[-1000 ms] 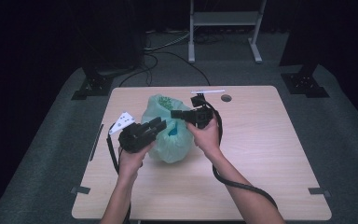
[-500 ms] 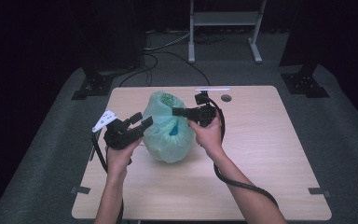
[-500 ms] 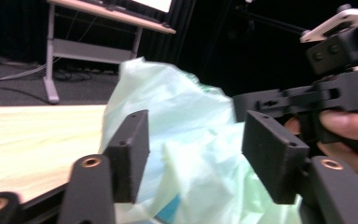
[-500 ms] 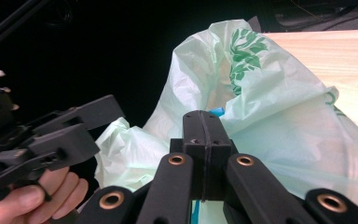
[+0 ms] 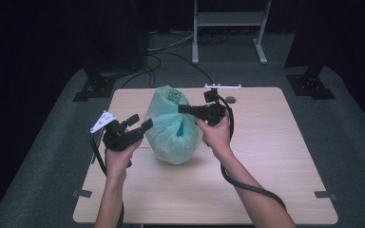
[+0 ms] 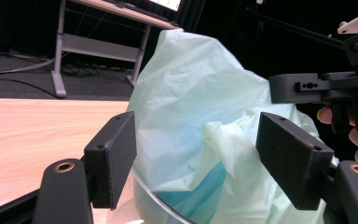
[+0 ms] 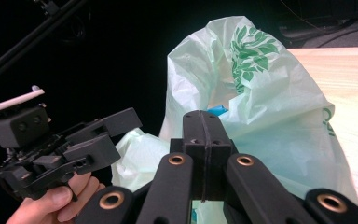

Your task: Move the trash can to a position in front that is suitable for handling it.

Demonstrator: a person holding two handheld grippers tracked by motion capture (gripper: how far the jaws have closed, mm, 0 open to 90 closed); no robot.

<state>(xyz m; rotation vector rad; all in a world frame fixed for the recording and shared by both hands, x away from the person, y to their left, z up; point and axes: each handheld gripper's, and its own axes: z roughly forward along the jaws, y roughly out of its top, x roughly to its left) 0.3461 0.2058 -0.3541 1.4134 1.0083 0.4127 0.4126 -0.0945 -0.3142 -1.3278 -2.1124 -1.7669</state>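
One bag (image 5: 173,126) is seen standing near the middle of the table (image 5: 275,156); it is made of thin, pale green, crinkled plastic, puffed into a rounded shape, with a leaf print (image 7: 251,51) in darker green near its top and something blue (image 6: 200,186) showing through the film. Two grippers are held at it, one in each hand, both of matt black hard plastic with flat, block-shaped pads. The left gripper (image 5: 139,124) is held just beside the bag's left flank; its jaws have just been opening and are spread, with bag film between the pads (image 6: 114,156) but not pressed by them. The right gripper (image 5: 183,109) is held at the bag's upper right, its jaws pressed together; whether film is pinched in them cannot be told. One smooth, pale wooden tabletop is seen, square with rounded corners.
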